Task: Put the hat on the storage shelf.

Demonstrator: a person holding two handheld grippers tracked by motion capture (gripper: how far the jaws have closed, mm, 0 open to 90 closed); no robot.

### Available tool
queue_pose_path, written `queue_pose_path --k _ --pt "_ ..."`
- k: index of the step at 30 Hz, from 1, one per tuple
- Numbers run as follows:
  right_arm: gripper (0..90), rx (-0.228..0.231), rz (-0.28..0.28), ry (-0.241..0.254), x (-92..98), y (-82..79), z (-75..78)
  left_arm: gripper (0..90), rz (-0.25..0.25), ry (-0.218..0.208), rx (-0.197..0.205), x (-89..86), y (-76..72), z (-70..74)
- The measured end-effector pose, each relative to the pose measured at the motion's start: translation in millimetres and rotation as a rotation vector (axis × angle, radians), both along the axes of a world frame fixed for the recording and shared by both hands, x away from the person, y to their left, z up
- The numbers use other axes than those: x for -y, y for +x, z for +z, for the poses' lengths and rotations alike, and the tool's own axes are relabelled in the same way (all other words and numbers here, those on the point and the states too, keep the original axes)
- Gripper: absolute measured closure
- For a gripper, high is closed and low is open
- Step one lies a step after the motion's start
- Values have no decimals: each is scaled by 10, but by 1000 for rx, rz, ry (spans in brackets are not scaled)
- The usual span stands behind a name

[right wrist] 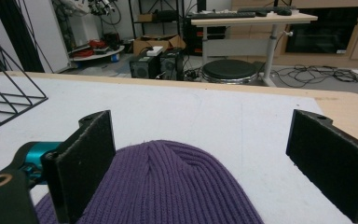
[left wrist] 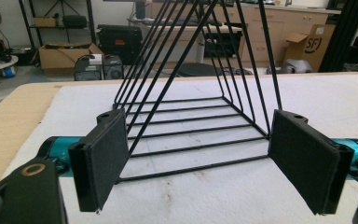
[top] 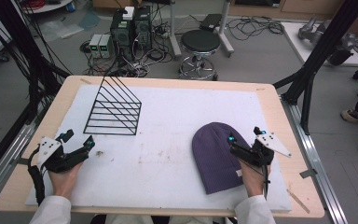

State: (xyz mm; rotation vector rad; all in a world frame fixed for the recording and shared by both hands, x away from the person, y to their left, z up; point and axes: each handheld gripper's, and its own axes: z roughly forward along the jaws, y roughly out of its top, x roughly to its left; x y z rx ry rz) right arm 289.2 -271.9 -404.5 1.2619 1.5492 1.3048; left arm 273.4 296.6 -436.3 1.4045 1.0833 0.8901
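I'm in a lab/workshop: PC towers (top: 131, 29) w/ tangled cables (top: 254, 25) on the floor at top centre of the high view, black stool (top: 200, 44) beside them, cardboard boxes (left wrist: 65, 55) and shelving upper left of my left gripper view.

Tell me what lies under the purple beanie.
The purple beanie lies flat on the white mat, which shows all around it. Whatever sits directly beneath its knit is covered and cannot be seen.
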Motion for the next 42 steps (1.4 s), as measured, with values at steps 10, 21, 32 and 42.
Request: queue_pose_path --k 10,21,32,42 --pt "71 -60 40 -15 -29 128 66 201 1 -18 12 -1 27 10" --pt "71 -167 44 -56 20 415 84 201 -14 -19 8 23 49 10" --pt "71 -238 89 -42 99 574 96 200 -23 -29 2 21 56 2" --pt "71 -368 154 -115 48 774 4 200 -31 -25 -1 40 64 0"
